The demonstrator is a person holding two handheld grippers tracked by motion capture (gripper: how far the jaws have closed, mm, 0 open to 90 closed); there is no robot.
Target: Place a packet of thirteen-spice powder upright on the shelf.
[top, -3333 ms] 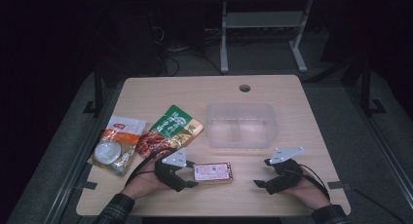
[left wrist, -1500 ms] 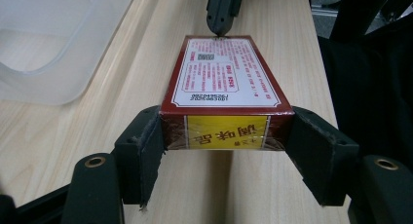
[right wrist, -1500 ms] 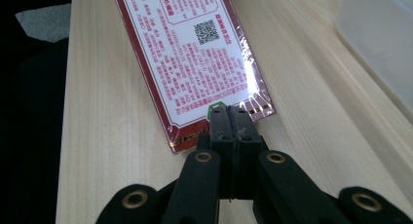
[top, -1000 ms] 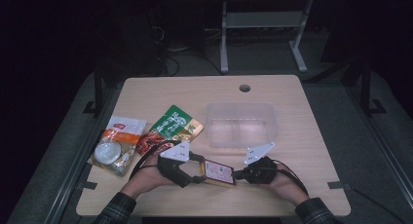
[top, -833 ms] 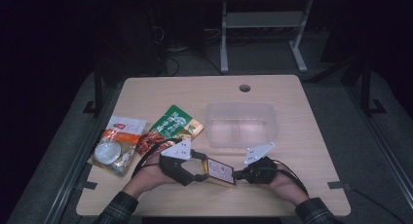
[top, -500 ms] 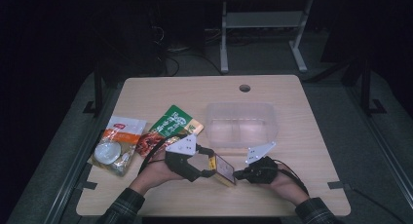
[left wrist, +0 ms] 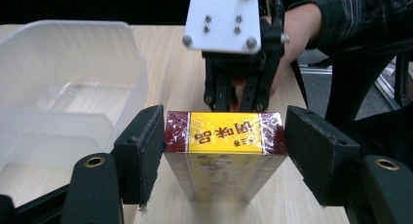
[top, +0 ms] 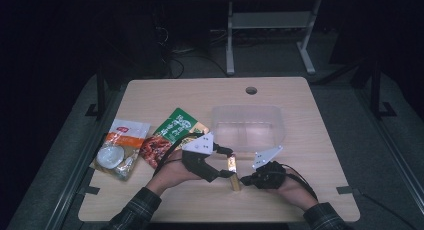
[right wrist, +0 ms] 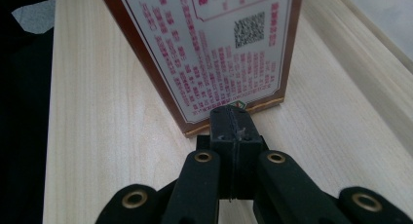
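Box (left wrist: 225, 151), a small maroon and yellow carton with printed text, is standing on edge near the front middle of the tabletop (top: 310, 115), just in front of a clear plastic tub (top: 247, 127). Left tongs (left wrist: 224, 158) are straddling the carton with their black padded jaws spread; one pad is touching its side and the other is sitting just apart, so nothing is clamped yet. Right tongs (right wrist: 233, 131) are clenched together, holding nothing, with their tip pressing against the carton's lower printed face and propping it upright.

To do this step well, the left jaws should probably be closing squarely on both narrow sides before the right tip is backing away; otherwise the carton is likely tipping over.

Two flat food pouches (top: 145, 142) are lying well to the left. Pale wood-grain surface is showing a round cable hole (top: 251, 90) near its far edge. Beyond it, the room is lying in darkness, with a metal stand (top: 270, 35) and grey carpet faintly showing.
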